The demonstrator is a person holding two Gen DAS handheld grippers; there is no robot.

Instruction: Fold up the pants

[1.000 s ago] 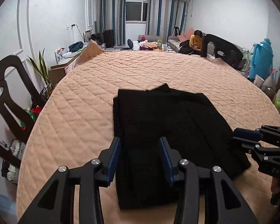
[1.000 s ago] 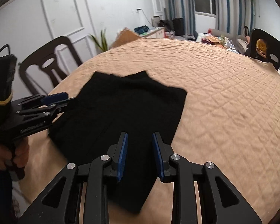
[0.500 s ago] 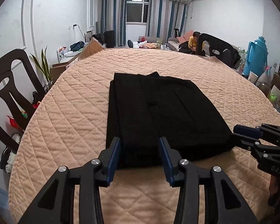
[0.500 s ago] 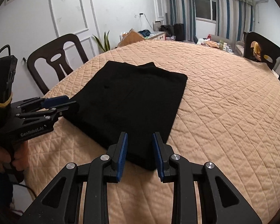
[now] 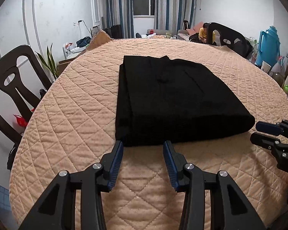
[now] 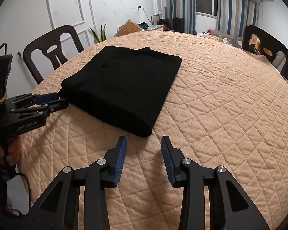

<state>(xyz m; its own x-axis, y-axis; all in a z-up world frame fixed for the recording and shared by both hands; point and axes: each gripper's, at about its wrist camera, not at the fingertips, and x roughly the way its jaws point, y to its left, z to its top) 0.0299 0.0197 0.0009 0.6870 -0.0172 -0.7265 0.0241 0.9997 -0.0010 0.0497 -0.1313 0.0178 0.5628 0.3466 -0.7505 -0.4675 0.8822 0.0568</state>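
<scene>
Pants (image 5: 174, 99) folded; near edge just beyond claws.

Both tools are matte black, with angular cut-out arms and round silver screw heads at the joints. The left gripper (image 5: 143, 145) and the right gripper (image 6: 144, 140) each carry ribbed blue pads (image 6: 121, 153) on the inner faces of their fingers. The left tool's side bears white "GenRobot.AI" lettering, a yellow band wraps its body, and a black cable loops from it.
</scene>
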